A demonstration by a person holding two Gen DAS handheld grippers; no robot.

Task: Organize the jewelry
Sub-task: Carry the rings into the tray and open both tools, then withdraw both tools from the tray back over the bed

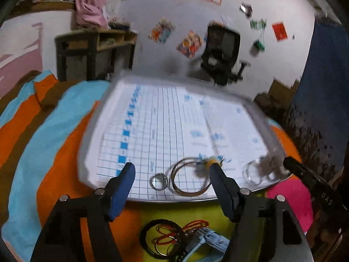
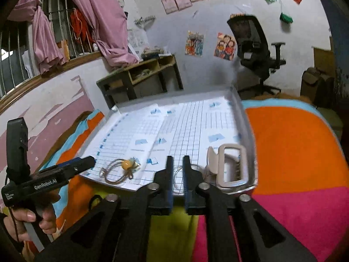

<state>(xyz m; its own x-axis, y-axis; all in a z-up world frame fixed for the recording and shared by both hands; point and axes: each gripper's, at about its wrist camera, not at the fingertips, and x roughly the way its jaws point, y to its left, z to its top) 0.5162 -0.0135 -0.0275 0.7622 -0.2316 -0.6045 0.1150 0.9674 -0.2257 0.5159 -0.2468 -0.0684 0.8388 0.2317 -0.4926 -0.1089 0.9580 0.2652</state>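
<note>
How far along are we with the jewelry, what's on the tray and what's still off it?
Done: the tray already holds a ring, a cord bangle with a yellow bead, a clear bangle and a white clip. In hand: the right gripper looks nearly shut around the clear bangle; the left gripper is open and empty. Left: a pile of cords and rings off the tray.

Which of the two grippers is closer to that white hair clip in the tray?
Right. The right gripper sits just beside the white hair clip, fingers nearly closed. The left gripper hovers open farther over, above the bangles.
</note>
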